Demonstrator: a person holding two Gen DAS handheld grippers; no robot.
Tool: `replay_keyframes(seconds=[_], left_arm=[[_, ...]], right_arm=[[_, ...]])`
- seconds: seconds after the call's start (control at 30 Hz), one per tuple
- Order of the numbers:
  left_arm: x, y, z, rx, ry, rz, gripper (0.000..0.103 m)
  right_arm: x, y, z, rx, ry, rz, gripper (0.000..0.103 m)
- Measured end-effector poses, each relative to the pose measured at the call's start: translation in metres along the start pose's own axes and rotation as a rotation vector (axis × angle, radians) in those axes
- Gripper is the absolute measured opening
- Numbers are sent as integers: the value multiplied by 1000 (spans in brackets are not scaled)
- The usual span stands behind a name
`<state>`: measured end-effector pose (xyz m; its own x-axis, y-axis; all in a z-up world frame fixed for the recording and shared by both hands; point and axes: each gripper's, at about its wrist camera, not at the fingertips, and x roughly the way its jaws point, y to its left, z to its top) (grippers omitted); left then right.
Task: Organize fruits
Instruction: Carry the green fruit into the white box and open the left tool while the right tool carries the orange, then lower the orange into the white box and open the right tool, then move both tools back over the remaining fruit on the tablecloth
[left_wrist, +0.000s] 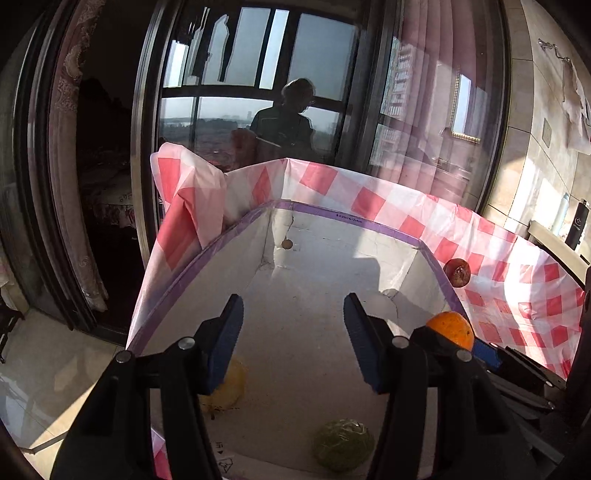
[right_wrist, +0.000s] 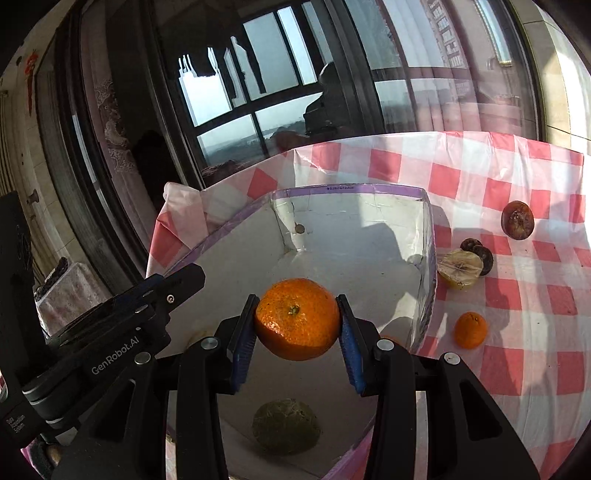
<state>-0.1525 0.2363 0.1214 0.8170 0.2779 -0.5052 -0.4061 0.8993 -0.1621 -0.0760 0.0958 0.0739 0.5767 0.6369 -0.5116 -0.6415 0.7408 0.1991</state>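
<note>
Checked-cloth surface (right_wrist: 517, 295) inspected: my right tongs (right_wrist: 297, 325) clamp an orange (right_wrist: 297, 319) at frame centre above the white box (right_wrist: 424, 258), my left tongs (left_wrist: 293, 339) gape empty, two fruits lie inside, four remain outside at right.

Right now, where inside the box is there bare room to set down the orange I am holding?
The right gripper holds the orange over the box. The middle and far floor, up to the back wall, is bare. The near end is crowded: a green fruit sits there, a yellow fruit at near left under the open left gripper.
</note>
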Motion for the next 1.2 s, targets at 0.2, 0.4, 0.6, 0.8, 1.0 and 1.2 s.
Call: replay_keyframes(seconds=[0.2, 0.4, 0.6, 0.8, 1.0, 1.2], left_arm=[[27, 8, -16, 20, 60, 3, 51], [32, 7, -14, 31, 76, -15, 55], [34, 1, -17, 122, 98, 44, 62], [31, 3, -20, 169, 82, 101, 74], [24, 17, -16, 133, 49, 120, 97], [6, 8, -14, 133, -8, 130, 101]], right_arm=[[8, 9, -8, -128, 20, -64, 42], [21, 10, -2, -195, 87, -126, 42], [31, 18, -3, -265, 157, -202, 43], [30, 16, -5, -270, 154, -196, 45], [13, 17, -8, -274, 71, -162, 60], [-39, -18, -6, -157, -113, -105, 86]])
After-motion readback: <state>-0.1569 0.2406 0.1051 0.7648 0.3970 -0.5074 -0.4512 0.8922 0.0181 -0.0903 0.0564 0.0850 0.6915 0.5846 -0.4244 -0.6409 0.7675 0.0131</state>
